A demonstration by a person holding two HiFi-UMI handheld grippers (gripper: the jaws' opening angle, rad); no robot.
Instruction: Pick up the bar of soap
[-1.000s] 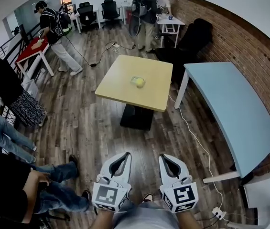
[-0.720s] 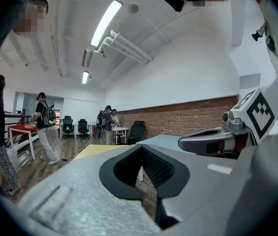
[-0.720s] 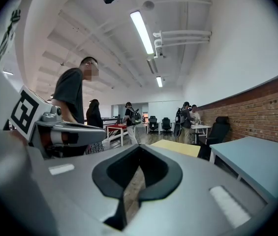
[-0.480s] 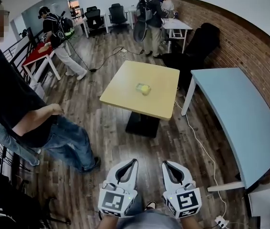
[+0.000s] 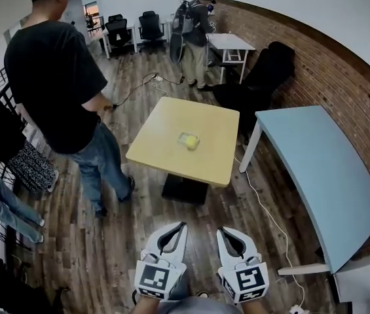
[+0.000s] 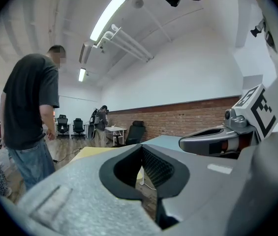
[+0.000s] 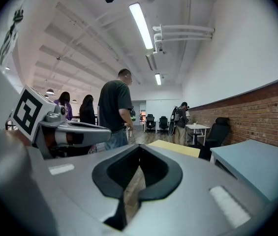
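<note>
- A square table with a pale yellow top (image 5: 204, 159) stands on a black pedestal base (image 5: 183, 190) in the middle of the wood-plank floor (image 5: 106, 241).
- A light blue table (image 5: 309, 169) runs along the brick wall (image 5: 342, 77), just right of the yellow one.
- A person in a black T-shirt and jeans (image 5: 57, 84) stands just left of the yellow table.
- A white cable (image 5: 264, 208) trails over the floor between the two tables.
- Farther back, a person wearing a backpack (image 5: 194, 34) stands beside a white desk (image 5: 229, 42).
- Black office chairs (image 5: 150, 25) line the far wall.

Left tool (image 5: 175, 227) and right tool (image 5: 228, 230): matching pale grey moulded shells that taper forward. Each has a black-lined teardrop cut-out, and the left one shows a ribbed black pad inside. At each rear sits a white cube (image 5: 155, 277) with black square markers. Grey clothing (image 5: 191, 305) shows on the wearer.
</note>
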